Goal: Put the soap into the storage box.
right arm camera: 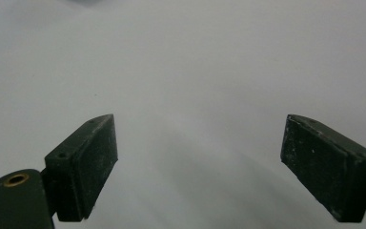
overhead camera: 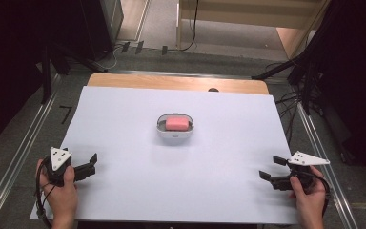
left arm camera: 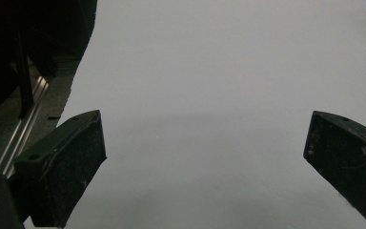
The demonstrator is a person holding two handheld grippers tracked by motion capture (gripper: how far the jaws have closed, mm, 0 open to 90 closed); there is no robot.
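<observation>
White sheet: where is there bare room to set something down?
Bare nearly everywhere: the wide stretch between the left hand-held gripper and right hand-held gripper, and both sides of the soap dish. Only the dish at the sheet's middle takes space.

One sign can be read: a dark mark shaped like the numeral 7 [overhead camera: 66, 113] on the grey floor, just left of the white-covered counter [overhead camera: 124, 191]. Nothing else carries legible text.
</observation>
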